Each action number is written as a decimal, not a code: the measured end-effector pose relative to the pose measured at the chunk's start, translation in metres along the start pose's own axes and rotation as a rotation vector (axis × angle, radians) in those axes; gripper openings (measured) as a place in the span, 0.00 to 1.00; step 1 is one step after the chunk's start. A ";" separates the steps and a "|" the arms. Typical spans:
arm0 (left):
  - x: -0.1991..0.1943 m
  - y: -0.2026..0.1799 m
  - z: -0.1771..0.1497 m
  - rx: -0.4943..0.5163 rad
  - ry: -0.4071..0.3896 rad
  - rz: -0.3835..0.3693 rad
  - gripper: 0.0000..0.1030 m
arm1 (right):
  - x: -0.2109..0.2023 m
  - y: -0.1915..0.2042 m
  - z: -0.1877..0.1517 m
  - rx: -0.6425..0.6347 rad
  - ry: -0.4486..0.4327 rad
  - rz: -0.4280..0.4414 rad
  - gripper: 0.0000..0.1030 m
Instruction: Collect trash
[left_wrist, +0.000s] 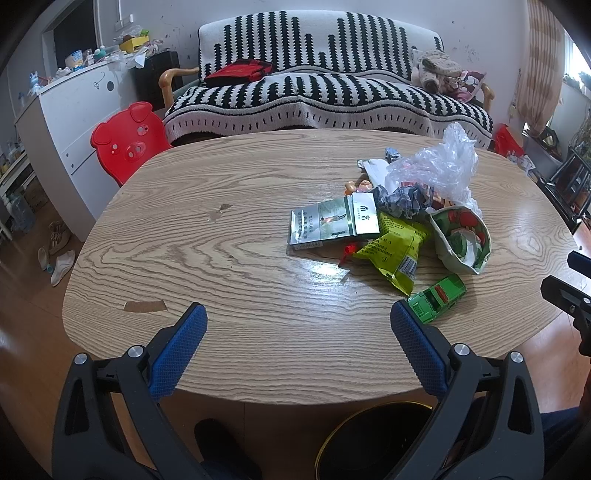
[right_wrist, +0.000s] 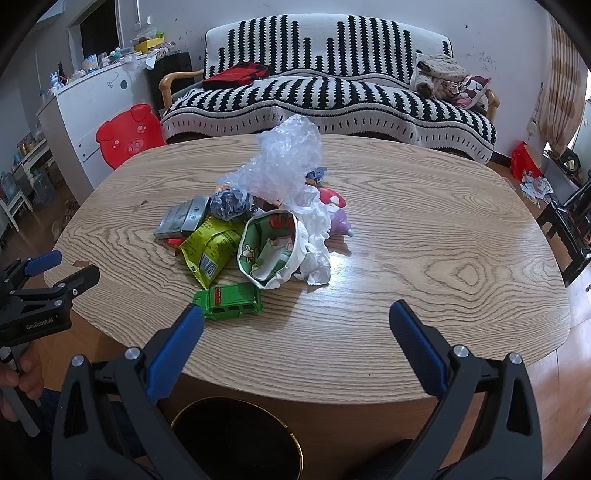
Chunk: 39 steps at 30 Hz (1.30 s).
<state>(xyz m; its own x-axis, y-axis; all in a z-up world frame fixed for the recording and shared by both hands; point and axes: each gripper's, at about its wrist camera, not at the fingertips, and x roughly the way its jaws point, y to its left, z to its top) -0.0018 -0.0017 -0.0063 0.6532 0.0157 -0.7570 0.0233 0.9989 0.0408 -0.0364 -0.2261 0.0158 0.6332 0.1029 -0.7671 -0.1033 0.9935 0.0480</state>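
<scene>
Both grippers hover at the near table edge, jaws spread wide, holding nothing - left gripper (left_wrist: 298, 314) over bare wood, right gripper (right_wrist: 295, 314) just short of the pile. Trash sits heaped mid-table (right_wrist: 424, 240): clear plastic bag (right_wrist: 284, 162), green snack wrapper (right_wrist: 208, 251), cigarette pack (right_wrist: 183, 219), paper cup (right_wrist: 269, 251), white tissue (right_wrist: 314, 236), crumpled foil ball (right_wrist: 231, 203). Bin (right_wrist: 236, 439) stands on the floor below the near edge.

Risks as I see them:
- green toy truck (right_wrist: 231, 301) and the purple toy (right_wrist: 340, 221) touch the pile - easy to grab by mistake, they look like non-trash
- truck could roll off the edge if nudged
- bag and tissue are light, may slip out or drag neighbours along
- pack lies flat, hard to pinch
- bin is partly under the table lip, so drops may miss
</scene>
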 end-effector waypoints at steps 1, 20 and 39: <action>0.000 0.000 0.001 -0.001 0.000 0.001 0.94 | 0.000 0.000 0.000 0.000 0.000 0.001 0.95; 0.006 -0.001 0.000 0.012 0.021 0.002 0.94 | 0.002 -0.004 0.001 0.012 0.002 0.003 0.95; 0.120 -0.002 0.055 0.489 0.035 -0.058 0.94 | 0.088 0.014 0.027 -0.110 0.076 -0.002 0.95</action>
<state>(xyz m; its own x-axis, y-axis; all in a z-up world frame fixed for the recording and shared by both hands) 0.1180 -0.0043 -0.0609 0.6150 -0.0296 -0.7880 0.4168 0.8605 0.2930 0.0387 -0.2014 -0.0336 0.5738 0.0926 -0.8138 -0.1882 0.9819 -0.0210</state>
